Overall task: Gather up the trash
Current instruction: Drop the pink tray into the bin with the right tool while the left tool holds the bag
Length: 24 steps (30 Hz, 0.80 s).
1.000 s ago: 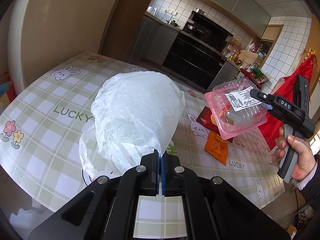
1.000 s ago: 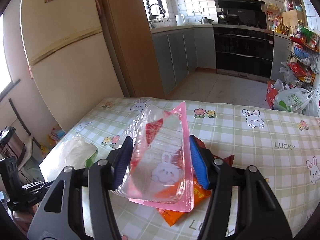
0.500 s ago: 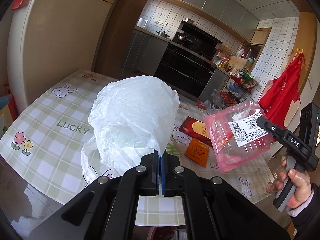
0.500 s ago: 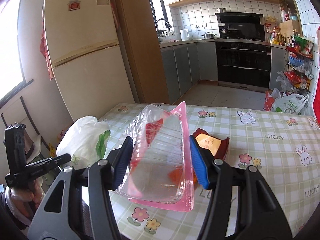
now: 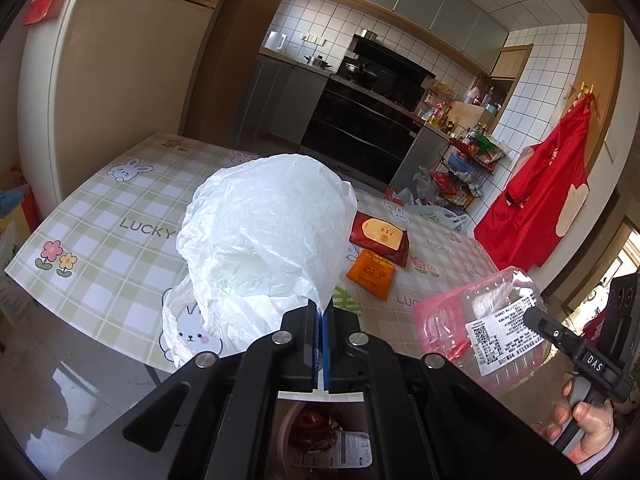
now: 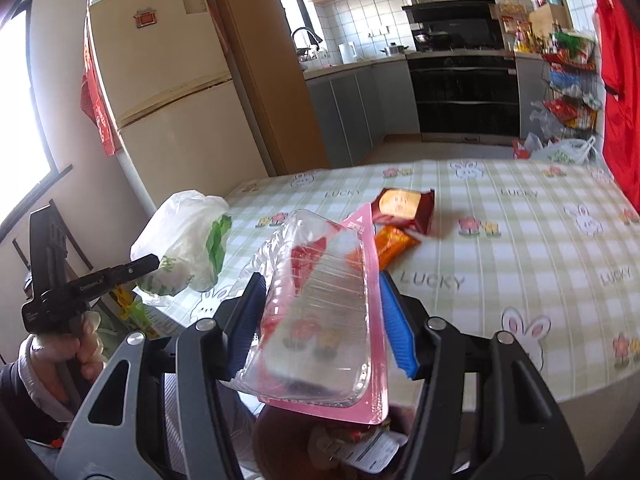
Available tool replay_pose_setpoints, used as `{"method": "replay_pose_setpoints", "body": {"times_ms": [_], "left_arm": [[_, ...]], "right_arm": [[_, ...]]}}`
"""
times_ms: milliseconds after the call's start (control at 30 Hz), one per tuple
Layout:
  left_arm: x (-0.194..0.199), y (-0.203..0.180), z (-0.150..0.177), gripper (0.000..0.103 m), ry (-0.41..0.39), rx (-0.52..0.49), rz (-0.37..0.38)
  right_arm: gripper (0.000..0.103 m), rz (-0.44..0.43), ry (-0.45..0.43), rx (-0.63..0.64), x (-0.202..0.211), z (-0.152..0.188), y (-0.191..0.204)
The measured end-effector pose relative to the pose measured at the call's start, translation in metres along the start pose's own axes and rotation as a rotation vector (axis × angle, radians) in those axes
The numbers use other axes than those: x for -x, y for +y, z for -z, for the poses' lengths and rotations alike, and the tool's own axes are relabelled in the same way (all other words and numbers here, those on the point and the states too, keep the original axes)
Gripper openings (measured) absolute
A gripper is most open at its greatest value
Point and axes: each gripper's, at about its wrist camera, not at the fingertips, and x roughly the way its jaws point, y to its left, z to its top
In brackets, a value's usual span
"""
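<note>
- So the clear-and-pink plastic clamshell tray is off the table and in the air, wedged upright between the right gripper's two blue pads — one pad on each broad face, fingers about half spread and clamped on it. In the right wrist view it fills the centre, its pink edge running up toward 12 o'clock.
- Below it, at 6 o'clock in both wrist views, there's a round bin with wrappers and a label already inside, so I'd guess the tray gets dropped there next.
- The white plastic bag is the other piece in hand: the left gripper has its fingers pressed tight together on a fold of it, and the bag bulges up toward 11 o'clock from the tips, lifted over the near edge of the table.
- Still left on the checked tablecloth — a dark red packet and an orange packet, just beside each other at about 1 o'clock from the left fingertips, well apart from either gripper.
- My read: roughly halfway, two things carried, two untouched.
</note>
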Motion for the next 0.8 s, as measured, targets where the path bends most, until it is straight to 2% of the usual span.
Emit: {"method": "replay_pose_setpoints", "body": {"times_ms": [267, 600, 667, 800], "left_arm": [[0.021, -0.019, 0.006, 0.001, -0.031, -0.035, 0.018], [0.022, -0.016, 0.005, 0.001, -0.030, -0.023, 0.009], [0.021, -0.014, 0.005, 0.001, -0.025, -0.018, 0.007], [0.018, -0.013, 0.007, 0.001, -0.013, -0.012, 0.008]], "right_arm": [[0.058, -0.023, 0.052, 0.029, 0.014, 0.026, 0.012], [0.061, -0.069, 0.198, 0.012, -0.013, 0.045, 0.015], [0.071, -0.057, 0.206, -0.004, -0.017, 0.048, 0.014], [0.081, -0.015, 0.179, -0.031, -0.016, 0.045, 0.011]]}}
